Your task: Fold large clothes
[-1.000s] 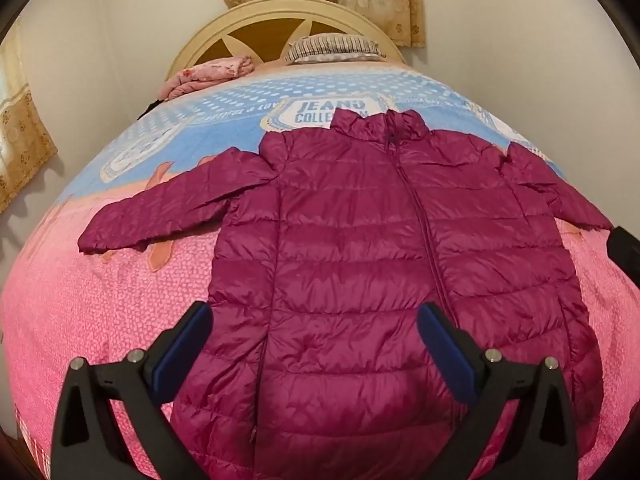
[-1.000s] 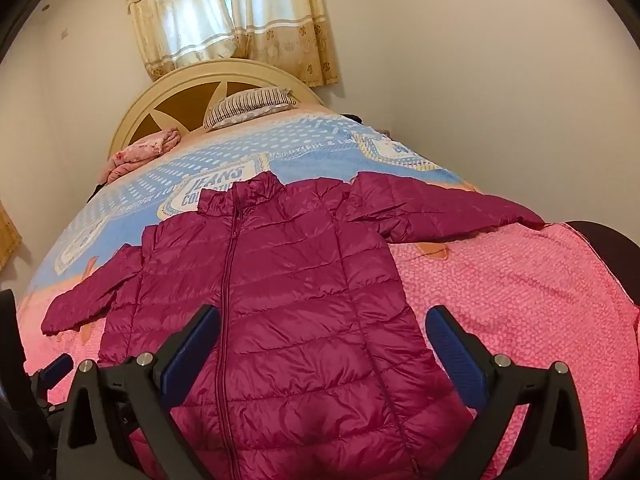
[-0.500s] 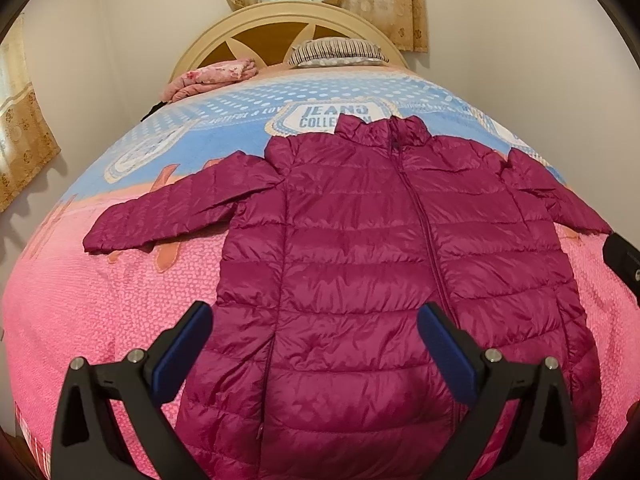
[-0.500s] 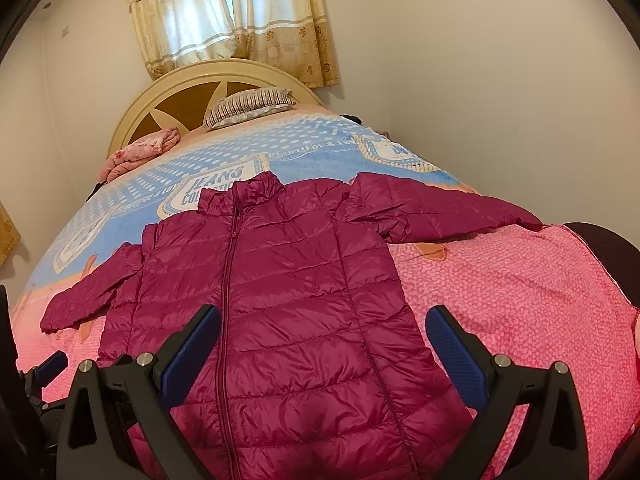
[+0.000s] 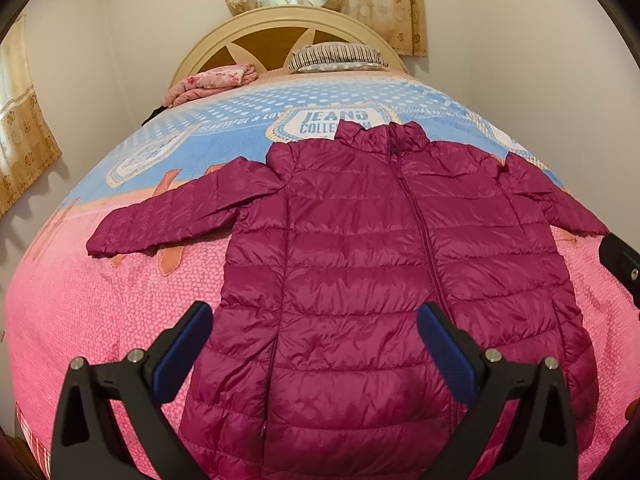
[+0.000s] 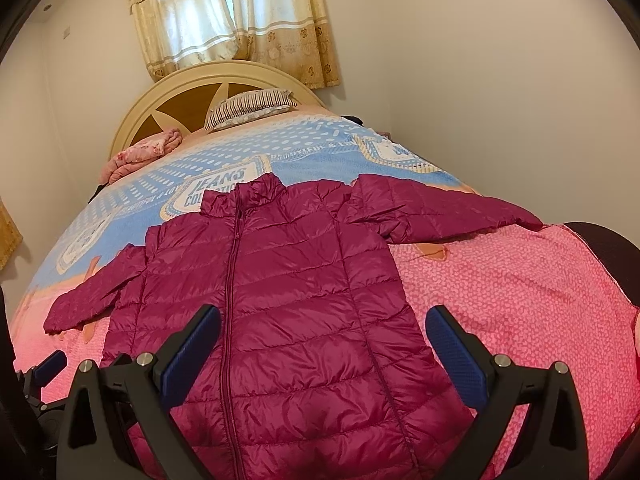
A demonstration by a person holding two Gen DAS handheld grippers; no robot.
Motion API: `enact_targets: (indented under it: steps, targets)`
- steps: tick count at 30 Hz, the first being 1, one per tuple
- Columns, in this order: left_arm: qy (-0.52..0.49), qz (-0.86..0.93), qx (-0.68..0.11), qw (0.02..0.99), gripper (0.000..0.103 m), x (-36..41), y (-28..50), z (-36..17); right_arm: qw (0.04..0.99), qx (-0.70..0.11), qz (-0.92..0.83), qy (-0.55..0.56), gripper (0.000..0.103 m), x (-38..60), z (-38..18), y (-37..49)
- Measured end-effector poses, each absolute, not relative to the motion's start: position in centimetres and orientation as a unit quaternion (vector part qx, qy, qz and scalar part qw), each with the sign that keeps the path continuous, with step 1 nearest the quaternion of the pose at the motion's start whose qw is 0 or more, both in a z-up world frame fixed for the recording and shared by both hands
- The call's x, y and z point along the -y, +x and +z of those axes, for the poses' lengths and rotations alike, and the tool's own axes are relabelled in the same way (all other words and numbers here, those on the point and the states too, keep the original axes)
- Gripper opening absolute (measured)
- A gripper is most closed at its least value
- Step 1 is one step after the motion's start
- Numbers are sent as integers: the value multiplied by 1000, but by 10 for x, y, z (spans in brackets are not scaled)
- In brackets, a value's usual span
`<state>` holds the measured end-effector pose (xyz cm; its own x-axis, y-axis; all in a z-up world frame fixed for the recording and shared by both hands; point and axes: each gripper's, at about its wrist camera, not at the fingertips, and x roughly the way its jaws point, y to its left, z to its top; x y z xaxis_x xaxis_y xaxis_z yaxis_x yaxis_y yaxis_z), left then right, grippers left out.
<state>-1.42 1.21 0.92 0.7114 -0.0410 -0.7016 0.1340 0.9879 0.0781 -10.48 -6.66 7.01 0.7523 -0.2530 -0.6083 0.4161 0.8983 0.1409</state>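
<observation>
A magenta quilted puffer jacket (image 5: 360,260) lies flat and zipped on the bed, collar away from me, both sleeves spread out to the sides. It also shows in the right wrist view (image 6: 288,304). My left gripper (image 5: 314,344) is open and empty, hovering above the jacket's lower left half. My right gripper (image 6: 324,344) is open and empty above the jacket's lower right half. The left gripper's blue fingertip shows at the left edge of the right wrist view (image 6: 50,362).
The bed has a pink and blue printed cover (image 5: 100,300). A striped pillow (image 5: 336,56) and a folded pink blanket (image 5: 212,82) lie by the cream headboard (image 5: 280,28). Walls stand close on both sides, with curtains (image 6: 232,20) behind the headboard.
Both grippers have risen and drawn back slightly, so the jacket sits a little lower and further off in both views. The jacket itself has not moved.
</observation>
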Motion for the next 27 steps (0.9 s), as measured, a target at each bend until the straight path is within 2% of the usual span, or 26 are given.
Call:
enact_targets:
  steps: [27]
  targets:
    - [60, -47, -376, 924, 103, -11, -17, 11, 927, -302, -180, 135, 102, 64, 71, -107]
